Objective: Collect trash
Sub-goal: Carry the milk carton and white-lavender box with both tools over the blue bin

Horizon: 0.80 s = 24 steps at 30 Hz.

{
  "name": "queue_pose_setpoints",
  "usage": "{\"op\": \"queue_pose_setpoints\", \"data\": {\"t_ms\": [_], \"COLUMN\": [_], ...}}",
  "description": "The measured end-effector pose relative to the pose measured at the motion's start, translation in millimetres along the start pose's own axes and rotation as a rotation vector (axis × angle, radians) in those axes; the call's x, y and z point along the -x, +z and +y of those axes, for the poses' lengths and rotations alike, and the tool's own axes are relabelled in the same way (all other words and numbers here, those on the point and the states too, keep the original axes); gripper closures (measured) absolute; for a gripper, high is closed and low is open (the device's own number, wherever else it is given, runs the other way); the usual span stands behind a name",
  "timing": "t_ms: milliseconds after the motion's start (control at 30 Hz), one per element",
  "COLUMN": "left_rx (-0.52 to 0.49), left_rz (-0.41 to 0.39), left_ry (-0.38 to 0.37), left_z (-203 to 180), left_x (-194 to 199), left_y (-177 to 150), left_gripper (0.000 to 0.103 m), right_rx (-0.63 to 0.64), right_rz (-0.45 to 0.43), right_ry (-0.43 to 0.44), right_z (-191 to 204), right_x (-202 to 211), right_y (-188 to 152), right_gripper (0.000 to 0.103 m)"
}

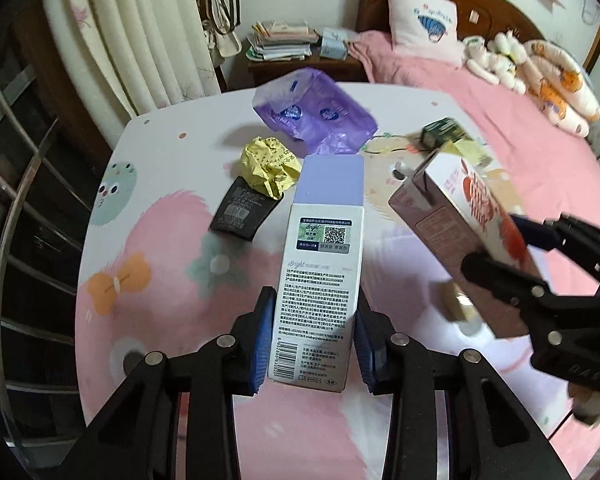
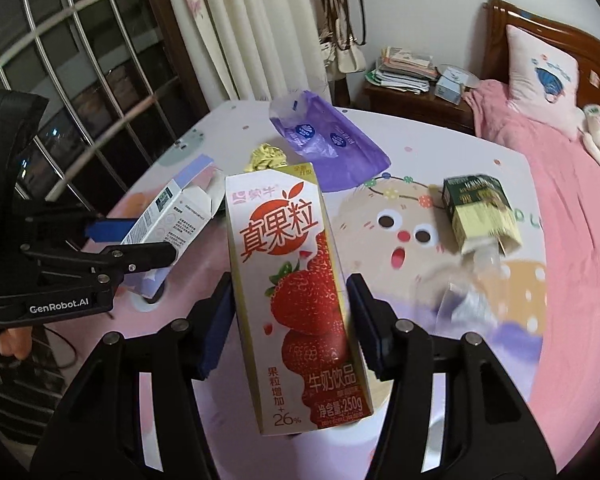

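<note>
Bedroom, cartoon-print counter (image 1: pixel 160 240) beside a bed: white box (image 1: pixel 320 264) is clamped in the left gripper (image 1: pixel 314 344), strawberry milk carton (image 2: pixel 296 300) pinched in the right gripper (image 2: pixel 288 324), both lifted clear; slippage is judged possible, cartons being smooth and held only at their lower ends.

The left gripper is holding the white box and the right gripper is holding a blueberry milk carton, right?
Not quite. The carton in the right gripper shows strawberries, not blueberries; the right wrist view makes that plain. The rest holds: the left gripper is shut on the white box.
</note>
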<state>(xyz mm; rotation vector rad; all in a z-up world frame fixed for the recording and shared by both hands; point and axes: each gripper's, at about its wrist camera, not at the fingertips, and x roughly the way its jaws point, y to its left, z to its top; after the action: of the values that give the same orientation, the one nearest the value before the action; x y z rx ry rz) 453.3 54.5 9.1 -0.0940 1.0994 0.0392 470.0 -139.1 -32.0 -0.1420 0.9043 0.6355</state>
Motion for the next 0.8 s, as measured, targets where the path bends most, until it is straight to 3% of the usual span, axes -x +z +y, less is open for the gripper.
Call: {"op": "queue_pose_setpoints", "data": {"t_ms": [367,800], "left_rx": [-0.066,-0.099], "left_rz": [-0.094,-0.114], "left_ry": [-0.056,-0.138], "left_z": [-7.2,41.4], "left_x": [106.7,194.1], "left_y": [-99.2,-246.7], "left_gripper": [0.068,0.068], "right_rx": [-0.148,-0.269], "right_rz": [-0.052,-0.082], "right_ry": [-0.037,-0.097], "right_z": [76.2,200.3], "right_x": [95.4,164.2], "right_y": [-73.4,-176.6], "right_gripper": [0.051,0.051]}}
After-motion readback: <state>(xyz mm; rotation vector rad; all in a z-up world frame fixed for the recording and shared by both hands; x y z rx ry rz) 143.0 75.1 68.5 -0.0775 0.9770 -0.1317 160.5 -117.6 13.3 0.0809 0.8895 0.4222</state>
